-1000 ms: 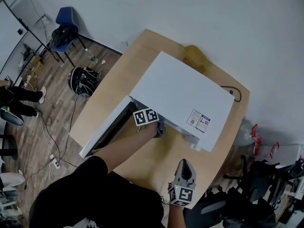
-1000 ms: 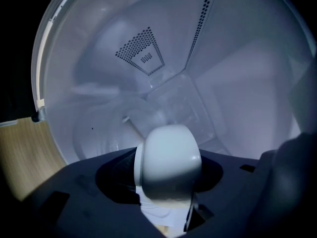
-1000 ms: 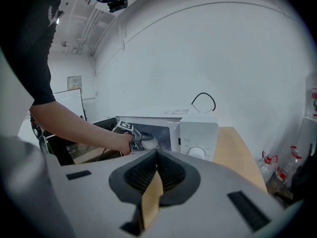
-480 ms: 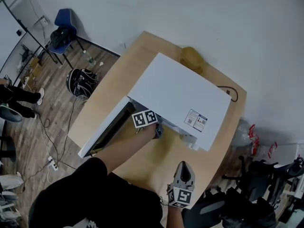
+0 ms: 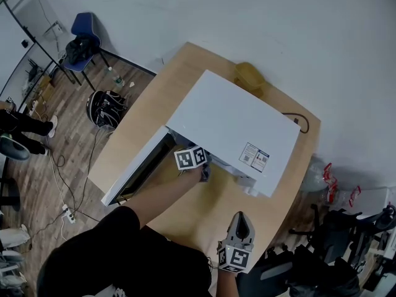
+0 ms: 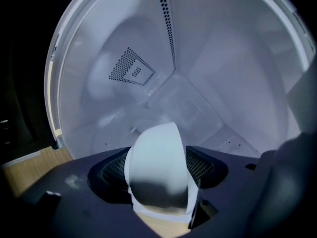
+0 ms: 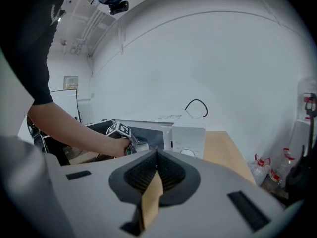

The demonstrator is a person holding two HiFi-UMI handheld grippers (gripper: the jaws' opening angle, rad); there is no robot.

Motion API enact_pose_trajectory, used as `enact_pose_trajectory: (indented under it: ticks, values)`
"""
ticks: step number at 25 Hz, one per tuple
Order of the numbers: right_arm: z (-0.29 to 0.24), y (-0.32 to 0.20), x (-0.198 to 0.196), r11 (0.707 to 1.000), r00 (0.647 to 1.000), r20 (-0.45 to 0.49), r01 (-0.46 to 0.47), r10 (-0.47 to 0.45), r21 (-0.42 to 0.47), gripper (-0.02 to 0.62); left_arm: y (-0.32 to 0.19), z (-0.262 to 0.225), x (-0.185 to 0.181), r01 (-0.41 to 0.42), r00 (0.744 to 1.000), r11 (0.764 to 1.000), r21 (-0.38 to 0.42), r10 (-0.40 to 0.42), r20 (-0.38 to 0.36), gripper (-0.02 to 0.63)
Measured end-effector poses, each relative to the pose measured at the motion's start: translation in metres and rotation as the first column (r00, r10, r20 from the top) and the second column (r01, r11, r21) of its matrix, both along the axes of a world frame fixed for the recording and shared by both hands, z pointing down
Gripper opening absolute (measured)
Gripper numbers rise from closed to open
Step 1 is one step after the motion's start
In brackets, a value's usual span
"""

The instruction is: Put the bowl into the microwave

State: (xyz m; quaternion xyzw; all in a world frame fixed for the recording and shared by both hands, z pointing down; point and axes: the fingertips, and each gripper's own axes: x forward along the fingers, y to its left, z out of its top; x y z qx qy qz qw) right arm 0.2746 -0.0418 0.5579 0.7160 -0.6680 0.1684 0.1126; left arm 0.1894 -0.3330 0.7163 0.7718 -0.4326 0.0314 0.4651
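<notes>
The left gripper (image 6: 157, 168) is reaching into the microwave (image 5: 232, 125). In the head view the white housing is hiding its tips, leaving only the marker cube and the forearm showing. In the left gripper view its jaws have just been spreading and are standing released. The white bowl (image 6: 157, 150) is sitting tilted between them, inside the cavity. The gripper body is cutting off the bowl's lower edge, so whether it is resting on the cavity floor cannot be told.

The right gripper (image 7: 156, 157) is hanging clenched and empty over the near end of the table (image 5: 148, 113), well apart from the microwave.

The door (image 5: 137, 169) is standing open toward the left. A yellowish thing (image 5: 249, 73) is peeking out behind the microwave, half hidden, and a black cable (image 5: 301, 122) is looping beside the far corner. On the floor, a blue chair (image 5: 83, 26) is carrying a dark bag, and a black rounded object (image 5: 106, 104) is lying near the table.

A label (image 5: 258, 156) is sitting on the microwave's top, with print too small to read. Patches of vent holes (image 6: 130, 69) are dotting the cavity wall.
</notes>
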Motion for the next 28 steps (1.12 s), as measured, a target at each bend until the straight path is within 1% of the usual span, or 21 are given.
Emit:
enact_pose_trajectory:
  ticks: [6,11,13,16,19,21,25,28]
  values:
    - [0.005,0.002,-0.001,1.0,1.0,0.009,0.006,-0.006,-0.015,0.06,-0.002,-0.001,0.003,-0.042,0.998,0.998,0.05,0.039,0.055,0.322]
    - [0.004,0.002,-0.007,0.999,0.998,-0.037,0.041,-0.041,-0.018,0.06,0.0,0.001,0.005,-0.087,0.991,0.99,0.113,0.074,0.114,0.325]
    - [0.004,0.001,-0.006,0.999,0.999,-0.031,0.038,-0.039,-0.021,0.06,-0.002,0.002,0.006,-0.098,0.986,0.986,0.138,0.077,0.15,0.325]
    - [0.005,0.002,-0.005,0.999,0.999,-0.025,0.028,-0.029,-0.028,0.06,-0.004,0.004,0.006,-0.125,0.972,0.977,0.171,0.086,0.219,0.336]
    - [0.008,0.003,-0.005,0.999,0.999,-0.024,0.032,-0.033,-0.038,0.06,-0.005,0.005,0.006,-0.141,0.963,0.972,0.189,0.09,0.256,0.342]
    - [0.009,0.003,-0.003,0.999,0.999,-0.023,0.031,-0.032,-0.042,0.06,-0.005,0.006,0.004,-0.137,0.96,0.971,0.193,0.082,0.269,0.344]
    - [0.009,0.002,0.0,0.999,1.0,-0.012,0.014,-0.015,-0.04,0.06,-0.011,0.004,-0.005,-0.091,0.958,0.974,0.207,0.029,0.285,0.345]
    - [0.01,0.001,-0.001,0.999,1.0,-0.009,0.019,-0.019,-0.039,0.06,-0.015,0.002,-0.007,-0.085,0.958,0.974,0.211,0.022,0.287,0.347]
